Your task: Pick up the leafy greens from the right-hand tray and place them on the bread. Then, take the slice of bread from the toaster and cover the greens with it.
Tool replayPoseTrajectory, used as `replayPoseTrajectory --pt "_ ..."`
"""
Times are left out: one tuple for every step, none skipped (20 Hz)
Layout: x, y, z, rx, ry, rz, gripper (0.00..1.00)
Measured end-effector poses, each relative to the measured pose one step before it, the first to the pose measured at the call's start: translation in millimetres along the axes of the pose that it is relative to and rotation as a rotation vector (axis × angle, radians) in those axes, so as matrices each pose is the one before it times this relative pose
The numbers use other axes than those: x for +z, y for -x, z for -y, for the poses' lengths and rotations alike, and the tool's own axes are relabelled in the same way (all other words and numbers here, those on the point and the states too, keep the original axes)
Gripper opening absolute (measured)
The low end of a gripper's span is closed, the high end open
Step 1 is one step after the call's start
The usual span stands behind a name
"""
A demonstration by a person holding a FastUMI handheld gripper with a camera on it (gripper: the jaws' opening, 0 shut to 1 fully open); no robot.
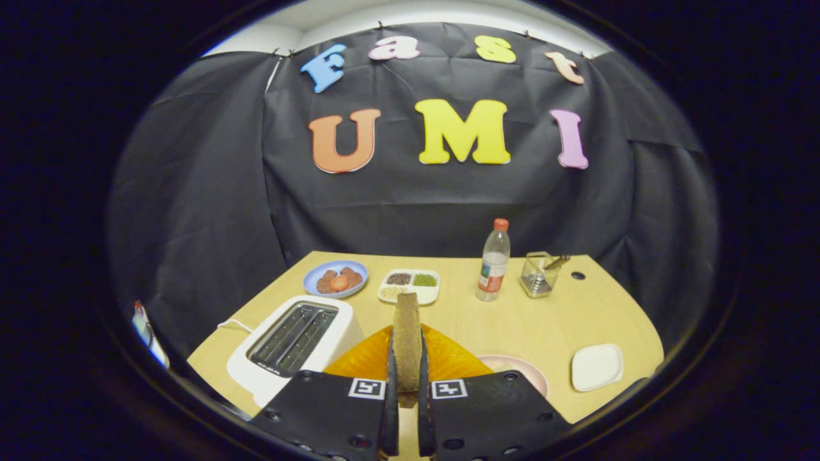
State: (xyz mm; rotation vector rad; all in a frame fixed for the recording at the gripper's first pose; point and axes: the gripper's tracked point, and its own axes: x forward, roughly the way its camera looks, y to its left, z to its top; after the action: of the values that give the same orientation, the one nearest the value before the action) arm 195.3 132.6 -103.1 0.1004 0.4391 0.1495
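Note:
A slice of brown bread (407,342) stands on edge between the fingers of my gripper (406,378), which is shut on it and holds it up above the table. Just beyond and below the fingers lies an orange plate (365,362); what lies on it is hidden behind the fingers and the slice. Left of the plate sits the white toaster (291,342), both slots showing dark and empty. To the right of the fingers a pink plate (522,371) peeks out, and further right sits a small white square tray (596,366).
Along the back of the wooden table (544,320) stand a blue plate with reddish food (336,279), a white divided dish of grains (410,285), a plastic bottle with a red cap (493,261) and a clear cup holding a utensil (539,274).

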Motion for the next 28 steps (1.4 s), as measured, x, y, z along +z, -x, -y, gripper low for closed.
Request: replayPoseTrajectory --pt "-9.91 -4.39 9.73 -0.00651 -0.01575 -0.01489 0.11" --pt "-7.77 -3.37 7.14 -0.00114 -0.01447 -0.01404 0.11" --pt "-9.94 -3.98 6.14 0.00284 -0.01917 -0.01695 0.11" --pt "-7.95 -3.28 6.80 0.00038 -0.01923 -0.01371 0.11" --pt "-7.58 -2.86 6.51 0.00329 -0.01767 -0.01364 0.11" --pt "-4.65 -2.30 5.38 0.00781 -0.01400 -0.00449 0.11" --pt "-4.59 -2.14 5.81 0.00467 -0.01425 -0.00331 0.11" --pt "-4.07 -1.77 4.66 0.01612 -0.01701 -0.00352 0.11" --pt "-6.11 -3.09 4.82 0.01361 -0.00882 -0.01175 0.11" --pt "-3.22 -2.09 7.88 0.00373 -0.01342 -0.00361 0.11" --pt "-2.05 -0.89 6.65 0.00571 -0.01742 0.00121 0.11" --pt "-2.83 -1.07 5.68 0.01084 -0.01522 -0.00798 0.11" --pt "-2.00 -1.87 8.41 0.00218 -0.01164 0.00079 0.11" --pt "-0.89 -0.58 9.83 -0.01042 -0.00173 0.00586 0.11" --pt "-3.26 -2.06 11.10 -0.02151 0.00913 -0.00123 0.11" --pt "-2.55 -2.30 10.79 -0.01731 0.01286 0.00499 0.11" --pt "-2.56 -2.36 6.63 -0.00711 0.00634 0.00026 0.11" --pt "-4.77 -1.65 5.60 -0.00663 0.00474 -0.00239 0.11" --pt "-4.46 -2.33 5.62 -0.00387 -0.00063 -0.00273 0.12" --pt "-3.24 -3.06 4.61 -0.00046 -0.00738 -0.00525 0.12" --pt "-2.51 -2.69 2.93 -0.00039 -0.00649 -0.00071 0.14" --pt "-1.98 -1.12 3.14 0.00072 -0.00655 -0.00139 0.14" --pt "-2.53 -1.69 2.17 0.00006 -0.00299 0.00308 0.14" --pt "-2.04 -1.52 1.96 -0.00615 0.00314 0.00474 0.14" --pt "-2.67 -0.67 3.67 -0.01273 0.01826 0.00450 0.19" --pt "-2.27 -1.30 4.45 -0.02563 0.02603 0.00843 0.20" --pt "-2.17 -1.20 0.92 -0.00853 0.03099 0.01033 0.30" --pt "0.67 0.51 0.97 -0.02111 0.03688 0.02164 0.32"
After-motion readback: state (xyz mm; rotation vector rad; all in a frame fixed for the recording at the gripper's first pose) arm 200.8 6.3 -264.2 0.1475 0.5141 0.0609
